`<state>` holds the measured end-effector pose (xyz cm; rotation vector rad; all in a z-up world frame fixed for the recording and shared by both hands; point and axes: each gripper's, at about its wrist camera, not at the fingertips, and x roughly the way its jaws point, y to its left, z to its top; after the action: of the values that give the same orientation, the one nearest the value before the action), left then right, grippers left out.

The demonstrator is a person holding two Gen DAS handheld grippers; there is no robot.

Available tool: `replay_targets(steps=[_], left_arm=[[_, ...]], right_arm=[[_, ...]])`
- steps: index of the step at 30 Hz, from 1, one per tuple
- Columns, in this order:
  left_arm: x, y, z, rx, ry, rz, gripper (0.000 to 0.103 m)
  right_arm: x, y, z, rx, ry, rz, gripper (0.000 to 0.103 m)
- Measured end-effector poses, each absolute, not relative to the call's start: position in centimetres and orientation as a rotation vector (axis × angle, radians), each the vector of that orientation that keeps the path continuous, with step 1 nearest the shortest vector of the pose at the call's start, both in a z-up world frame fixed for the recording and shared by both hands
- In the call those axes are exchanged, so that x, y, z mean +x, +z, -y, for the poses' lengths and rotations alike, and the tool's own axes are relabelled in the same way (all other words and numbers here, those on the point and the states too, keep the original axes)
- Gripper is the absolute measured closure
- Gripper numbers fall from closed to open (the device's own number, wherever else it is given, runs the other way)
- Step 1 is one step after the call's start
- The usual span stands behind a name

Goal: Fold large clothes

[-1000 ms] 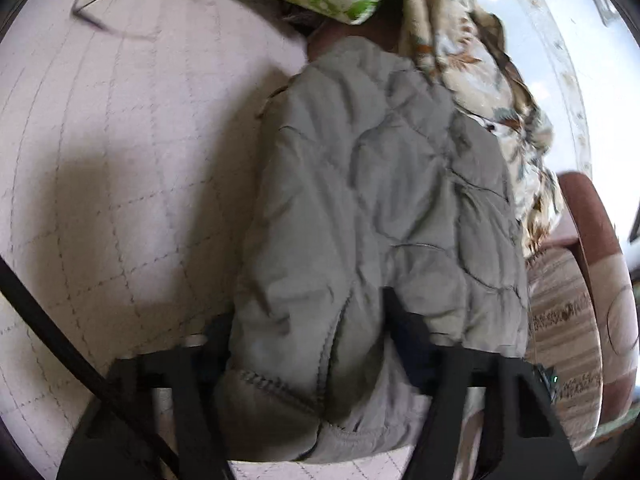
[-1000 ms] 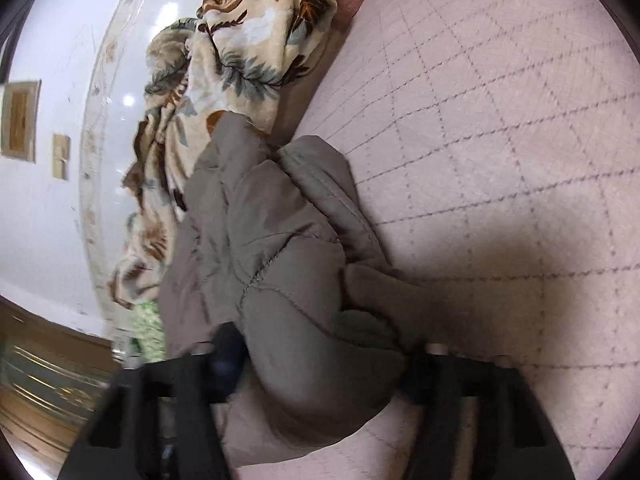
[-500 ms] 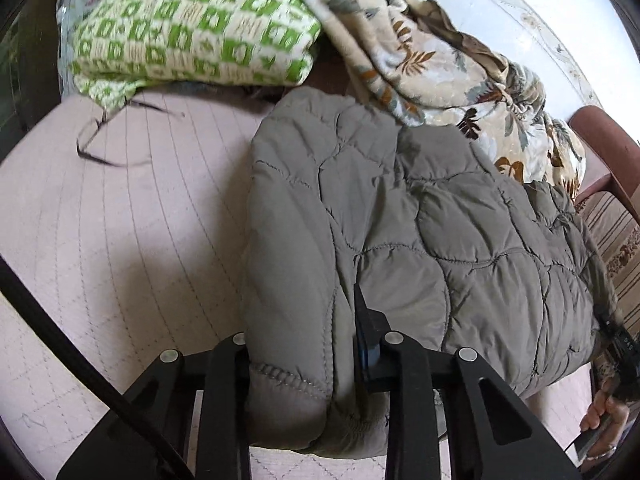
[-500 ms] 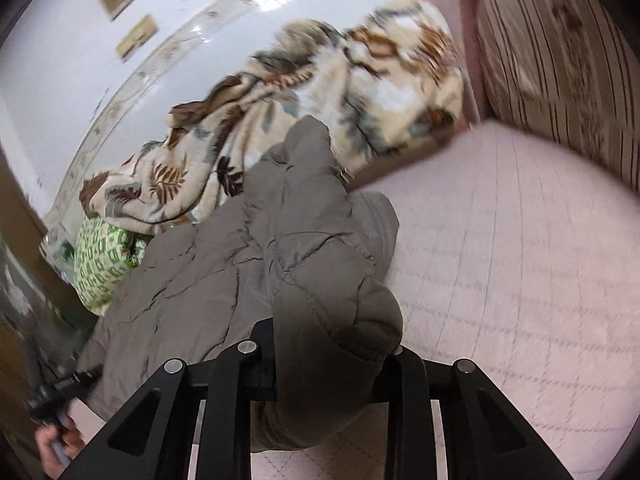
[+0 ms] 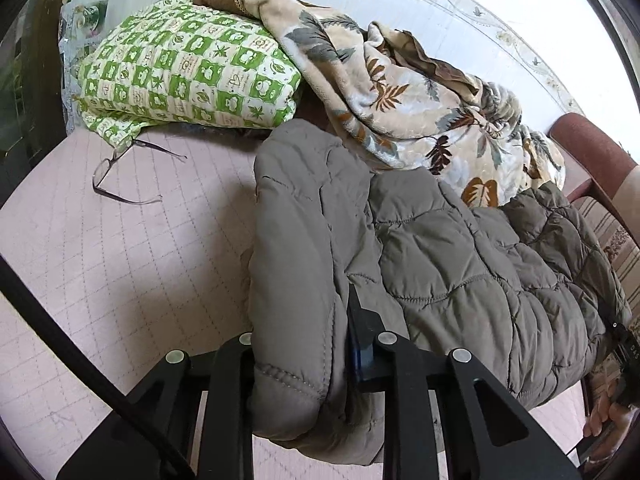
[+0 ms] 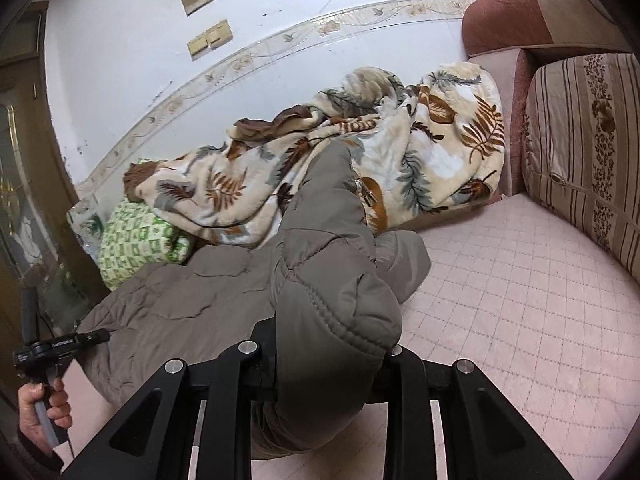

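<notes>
While the jacket [image 5: 420, 264] lies bunched on the pink mattress [image 5: 120, 264] beside the leaf-print blanket [image 5: 400, 92], the left gripper [image 5: 308, 356] and right gripper [image 6: 324, 356] each clamp one padded edge.

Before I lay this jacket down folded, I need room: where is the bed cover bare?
Bare pink cover lies right of the grey jacket, up to the striped cushion. Left of the jacket it is bare below the eyeglasses. Crowded along the wall: leaf blanket, green pillow.

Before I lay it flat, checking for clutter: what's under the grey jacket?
Around the jacket only the pink quilted cover shows. The leaf-print blanket touches its far edge; anything directly underneath is hidden.
</notes>
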<state>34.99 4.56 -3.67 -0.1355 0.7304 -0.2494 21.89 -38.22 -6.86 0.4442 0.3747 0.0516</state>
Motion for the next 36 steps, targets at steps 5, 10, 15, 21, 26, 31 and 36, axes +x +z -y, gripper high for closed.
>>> replay_targets(steps=[5,10,15,21,26,31,36], left_arm=[[31.8,-2.8,-5.0,-0.137,-0.264,-0.729,0.081],[27.6,-2.4,-5.4,-0.143,-0.278,-0.722,0.081],[22.9,-3.9,-5.8,-0.164,-0.284,-0.737,0.081],[20.7,-8.7,-6.2,-0.155,-0.221,-0.838,0.075],[21.7,-11.5,-7.9,-0.233,-0.199,-0.933,0.051],[22.4,-13.6,-10.7,-0.398,-0.176,-1.007,0.019],[21.9,-12.8,-12.3,-0.46,-0.187,-0.995,0.02]], right_arm=[[18.9,-6.0,38.0,0.461,0.082,-0.382,0.075],[14.0,-5.1,37.8,0.456,0.1,-0.366,0.075],[9.7,-6.1,37.9,0.466,0.097,-0.377,0.075],[7.3,-11.2,39.6,0.554,0.054,-0.504,0.075],[8.5,-16.9,42.0,0.72,0.006,-0.699,0.074],[8.4,-20.3,44.2,0.935,-0.01,-0.783,0.047],[7.2,-20.6,45.7,1.051,0.036,-0.801,0.037]])
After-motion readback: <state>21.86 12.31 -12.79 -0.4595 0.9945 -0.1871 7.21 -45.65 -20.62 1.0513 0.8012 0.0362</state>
